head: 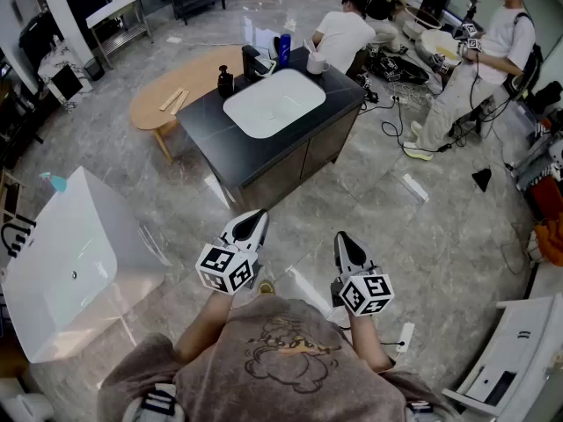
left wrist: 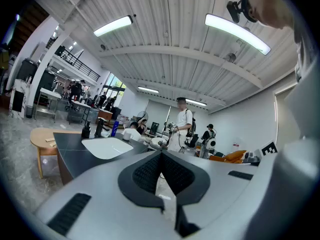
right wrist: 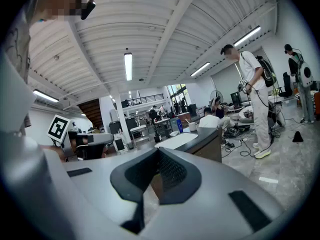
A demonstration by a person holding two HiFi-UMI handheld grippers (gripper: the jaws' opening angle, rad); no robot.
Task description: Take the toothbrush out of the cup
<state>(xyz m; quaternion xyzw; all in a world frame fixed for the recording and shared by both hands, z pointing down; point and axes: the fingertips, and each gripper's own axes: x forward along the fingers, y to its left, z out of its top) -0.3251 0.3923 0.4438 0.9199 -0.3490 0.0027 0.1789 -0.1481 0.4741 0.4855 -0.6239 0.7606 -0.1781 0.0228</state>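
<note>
A white cup [head: 317,62] stands at the far right corner of the black vanity counter [head: 211,134]; a thin handle sticks up from it, too small to make out. The cup [left wrist: 128,134] also shows far off in the left gripper view, and small [right wrist: 192,126] in the right gripper view. My left gripper [head: 251,225] and right gripper [head: 343,244] are held side by side over the floor, well short of the counter, pointing toward it. Both are shut with nothing between the jaws, as their own views show for the left gripper [left wrist: 160,154] and the right gripper [right wrist: 158,150].
The counter holds a white sink basin [head: 274,102], a black faucet [head: 252,62], a black dispenser [head: 226,81] and a blue bottle [head: 284,49]. A wooden oval table [head: 180,86] stands behind it, a white bathtub [head: 62,262] at left. A person [head: 343,35] crouches beyond; another [head: 479,64] stands at right among floor cables.
</note>
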